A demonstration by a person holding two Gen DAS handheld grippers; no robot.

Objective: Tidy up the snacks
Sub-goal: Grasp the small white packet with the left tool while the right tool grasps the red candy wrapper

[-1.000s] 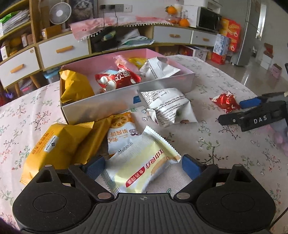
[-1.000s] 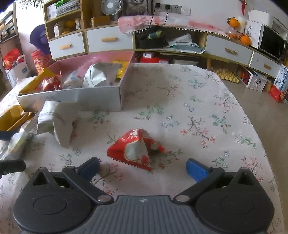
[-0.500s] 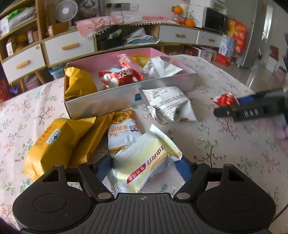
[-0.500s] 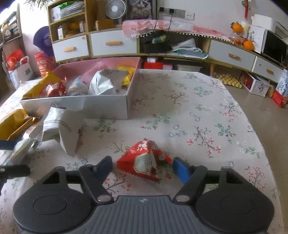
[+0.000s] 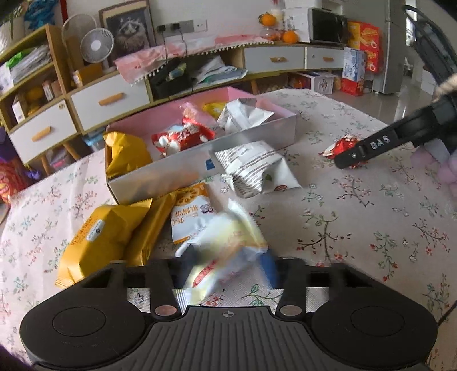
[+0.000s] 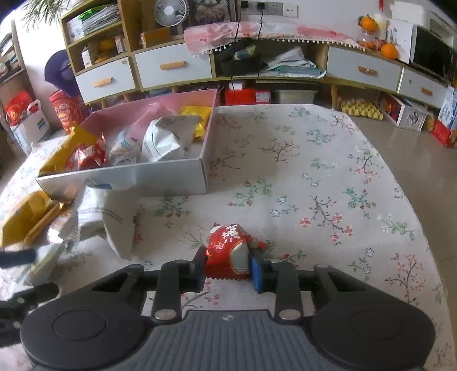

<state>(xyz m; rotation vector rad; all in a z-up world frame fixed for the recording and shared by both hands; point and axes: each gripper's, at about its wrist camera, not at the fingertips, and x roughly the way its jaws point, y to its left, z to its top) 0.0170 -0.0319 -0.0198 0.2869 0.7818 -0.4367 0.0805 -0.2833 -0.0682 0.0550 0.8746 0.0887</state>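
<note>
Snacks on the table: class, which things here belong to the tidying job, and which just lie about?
Job:
box
red packet, jaws of the right gripper closing on it
pale packet, jaws of the left gripper closing on it
yellow packets
white packet

Lying about:
fan
oranges
microwave

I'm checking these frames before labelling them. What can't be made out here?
- Pale yellow packet in the closing left gripper: motion-blurred, print unreadable, left view.
- Red packet: lower edge hidden by the closing right gripper, right view.
- Box bottom: covered by snacks.
</note>
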